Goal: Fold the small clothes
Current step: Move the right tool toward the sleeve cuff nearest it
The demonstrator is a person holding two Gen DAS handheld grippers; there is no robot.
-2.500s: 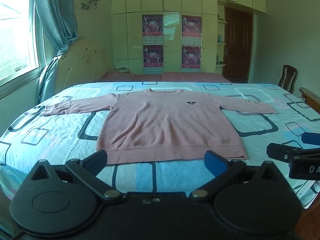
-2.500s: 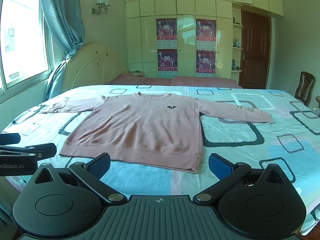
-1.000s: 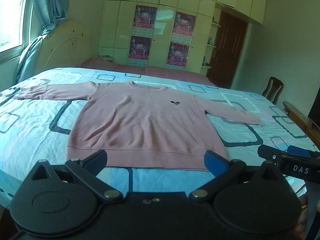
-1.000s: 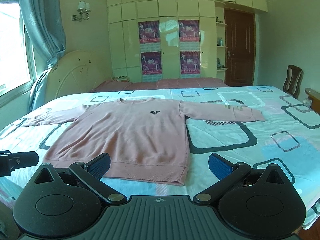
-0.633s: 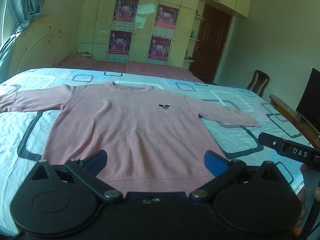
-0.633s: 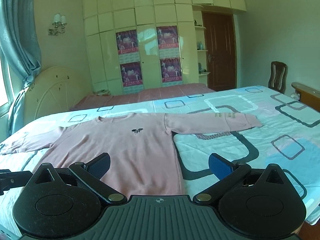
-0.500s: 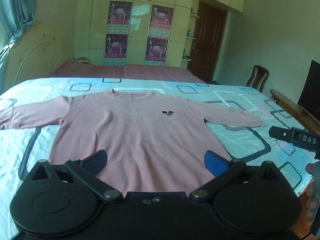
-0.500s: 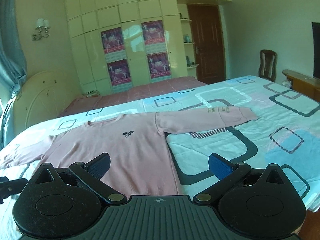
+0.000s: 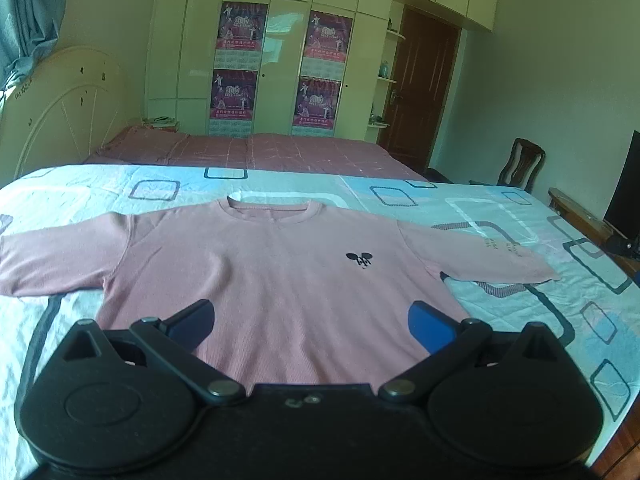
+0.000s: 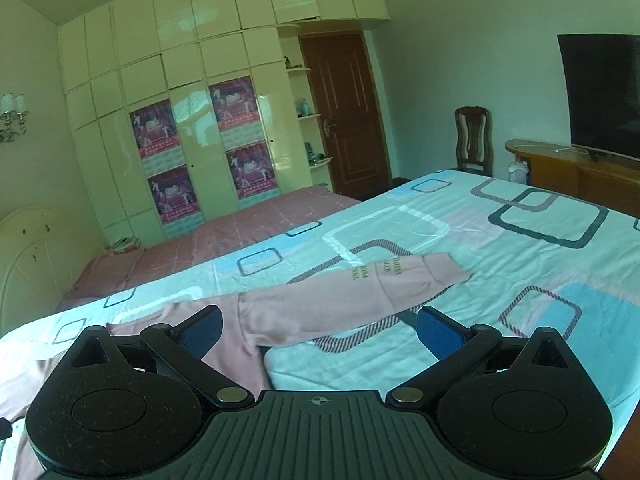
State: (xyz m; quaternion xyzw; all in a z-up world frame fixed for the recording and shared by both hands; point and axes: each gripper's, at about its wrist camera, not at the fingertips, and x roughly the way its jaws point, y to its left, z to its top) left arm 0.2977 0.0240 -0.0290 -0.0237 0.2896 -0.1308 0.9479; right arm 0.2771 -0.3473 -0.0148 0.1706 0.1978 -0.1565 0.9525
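A pink long-sleeved sweater (image 9: 280, 280) lies flat and spread out on the bed, collar away from me, with a small black emblem on the chest. My left gripper (image 9: 312, 320) is open and empty, hovering over the sweater's lower body. In the right wrist view the sweater's right sleeve (image 10: 352, 296) stretches out to the right across the bedsheet. My right gripper (image 10: 318, 330) is open and empty, just above the sleeve near the armpit. The left sleeve (image 9: 52, 256) runs off to the left.
The bed has a light blue patterned sheet (image 10: 520, 264) and a pink sheet (image 9: 248, 152) beyond. A wooden chair (image 10: 474, 140), a TV (image 10: 604, 96) on a wooden cabinet, a door (image 10: 344, 112) and wardrobes (image 9: 280, 60) stand around the room.
Both grippers have moved forward over the bed and closer to the sweater. The right gripper has swung right toward the right sleeve. Both stayed open.
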